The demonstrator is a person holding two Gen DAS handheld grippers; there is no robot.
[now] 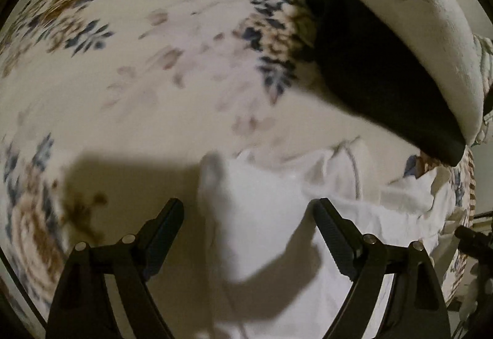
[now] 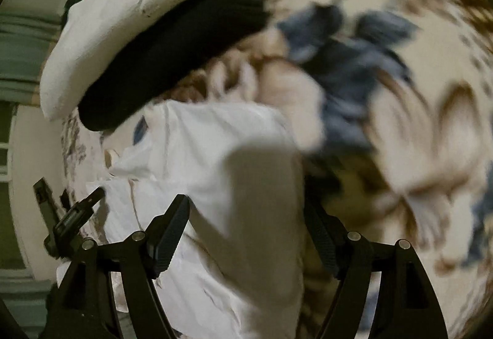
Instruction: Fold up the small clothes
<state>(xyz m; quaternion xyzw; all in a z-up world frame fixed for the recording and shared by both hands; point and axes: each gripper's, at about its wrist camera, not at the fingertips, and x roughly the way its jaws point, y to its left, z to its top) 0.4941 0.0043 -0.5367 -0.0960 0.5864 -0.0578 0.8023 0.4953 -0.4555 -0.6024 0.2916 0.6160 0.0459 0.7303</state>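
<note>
1. The white garment (image 1: 271, 215) lies crumpled on a floral bedspread (image 1: 123, 61), directly under both tongs.
2. The left tongs (image 1: 248, 206) stand wide apart above the white cloth, holding nothing.
3. The right tongs (image 2: 246, 203) are also spread wide over the same garment (image 2: 215, 154), empty; this view is blurred.
4. A stack of folded clothes sits just beyond the garment: a black piece (image 1: 385, 77) beneath a cream piece (image 1: 431, 24), with the black edge close to the white cloth.
5. The left tongs' tip (image 2: 89, 200) shows at the right view's lower left.
</note>
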